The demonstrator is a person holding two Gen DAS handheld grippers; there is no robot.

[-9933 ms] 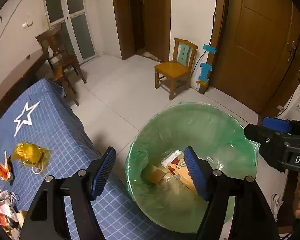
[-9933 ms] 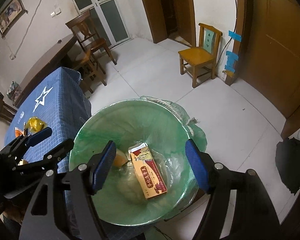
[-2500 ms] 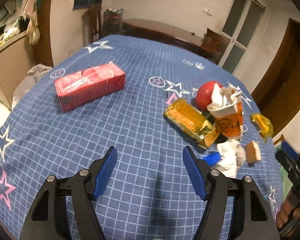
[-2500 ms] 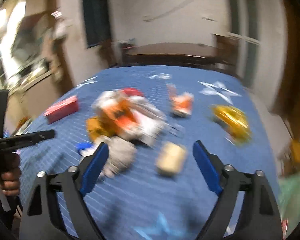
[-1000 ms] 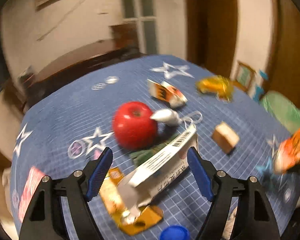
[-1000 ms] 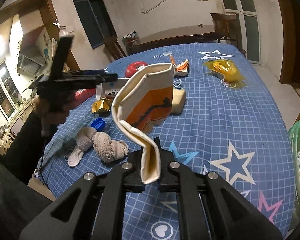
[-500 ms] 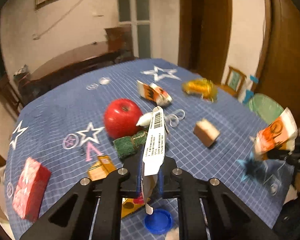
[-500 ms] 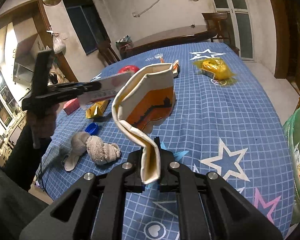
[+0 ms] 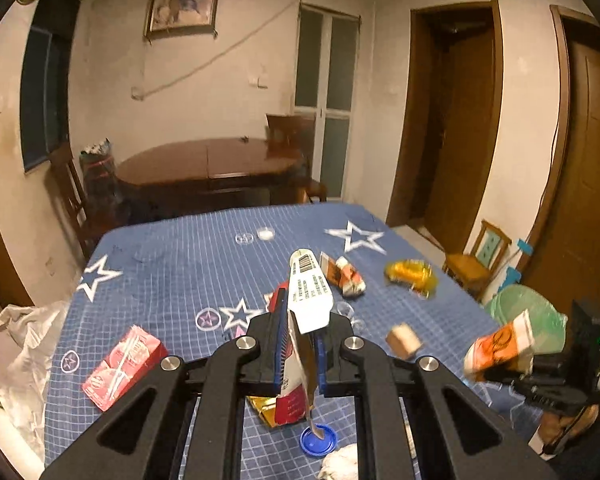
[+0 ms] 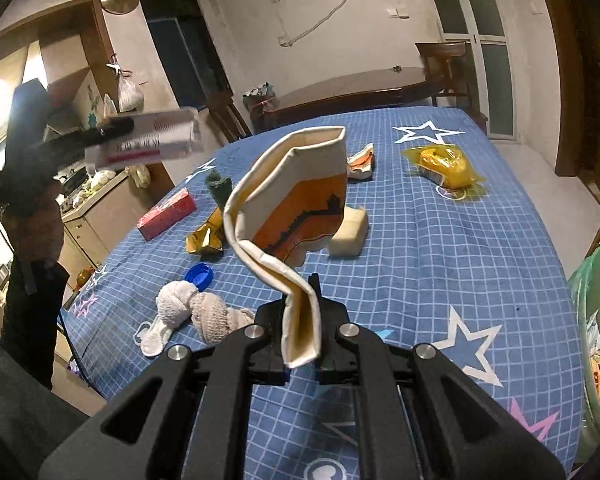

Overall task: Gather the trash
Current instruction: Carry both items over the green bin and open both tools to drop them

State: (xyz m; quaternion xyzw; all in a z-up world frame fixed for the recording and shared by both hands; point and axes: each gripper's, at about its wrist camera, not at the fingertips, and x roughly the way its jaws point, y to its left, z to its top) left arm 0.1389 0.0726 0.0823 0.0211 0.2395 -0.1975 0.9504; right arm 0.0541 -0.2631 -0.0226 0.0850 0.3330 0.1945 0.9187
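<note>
The left gripper [image 9: 298, 354] pinches a flattened white carton [image 9: 309, 298], lifted over the blue table [image 9: 172, 280]. The right gripper [image 10: 302, 338] clamps a crushed paper cup [image 10: 296, 200]. The green bin [image 9: 532, 312] sits at three o'clock, past the table's edge.

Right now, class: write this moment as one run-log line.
left claw: shut on flattened carton | right claw: shut on paper cup | bin: table's right
</note>
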